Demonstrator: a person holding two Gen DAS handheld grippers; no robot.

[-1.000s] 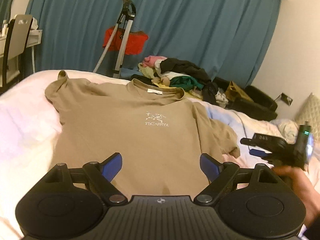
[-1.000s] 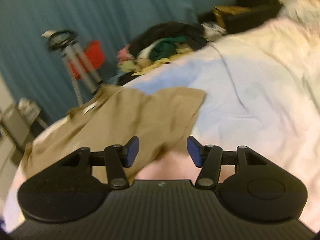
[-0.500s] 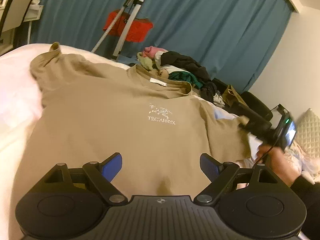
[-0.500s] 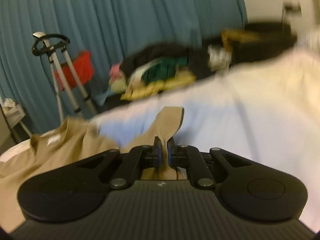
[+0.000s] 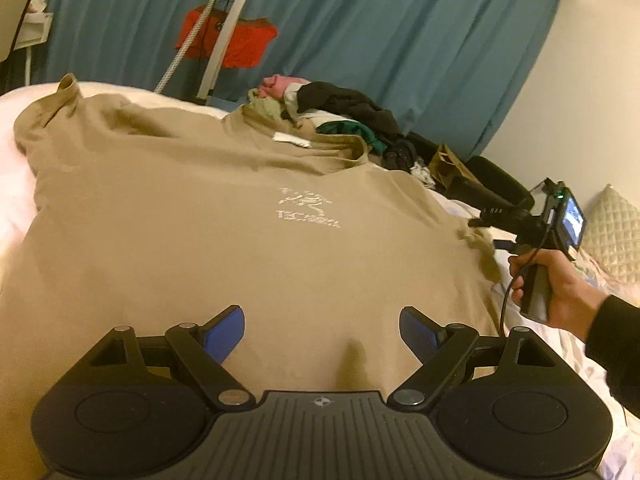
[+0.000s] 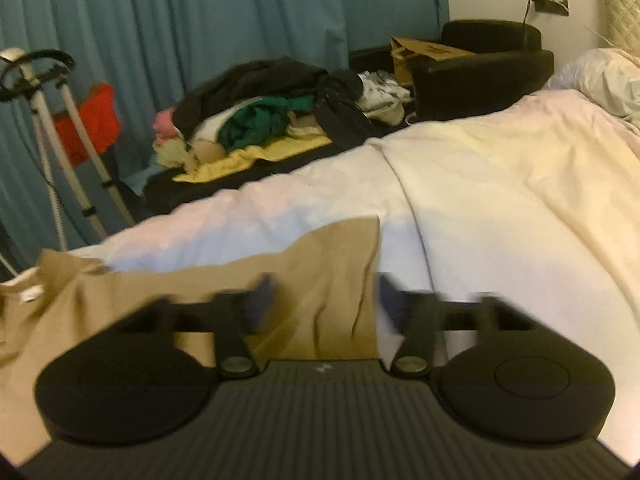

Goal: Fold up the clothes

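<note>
A tan T-shirt with a white chest logo lies face up on the bed, collar away from me. My left gripper hovers open over its lower middle, nothing between the blue pads. The shirt's right sleeve lies flat on the white cover. My right gripper is blurred, its jaws opening; the sleeve sits between the pads without being pressed. In the left wrist view a hand holds the right gripper at the sleeve's edge.
A pile of mixed clothes lies beyond the far edge of the bed. A stand with a red garment is before the blue curtain. A black armchair and a quilted pillow are at the right.
My right gripper, shut on the sleeve half a second ago, has let go and spread its jaws; the sleeve now lies flat. My left gripper has moved lower and closer over the shirt.
</note>
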